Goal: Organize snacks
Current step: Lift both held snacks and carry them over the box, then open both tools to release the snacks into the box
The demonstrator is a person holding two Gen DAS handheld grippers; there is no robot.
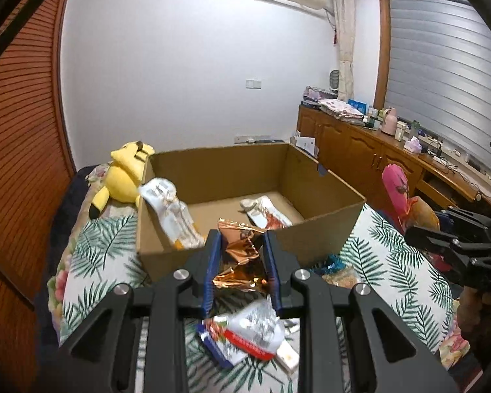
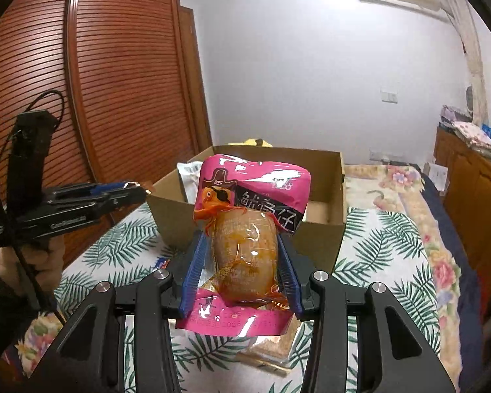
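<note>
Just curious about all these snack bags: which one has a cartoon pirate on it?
The pink packet clamped in the right gripper. The left gripper holds a plain copper foil wrapper.

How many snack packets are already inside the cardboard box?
2: a white packet leaning against the left wall, a white-and-red packet lying on the box floor. More may hide behind the near wall.

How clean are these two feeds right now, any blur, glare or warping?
Left wrist view: the white packet leaning in the cardboard box is smeared, foil wrapper glints, walls bow. Right wrist view: pink snack bag sharp, small highlights on its clear window, wardrobe curves.
</note>
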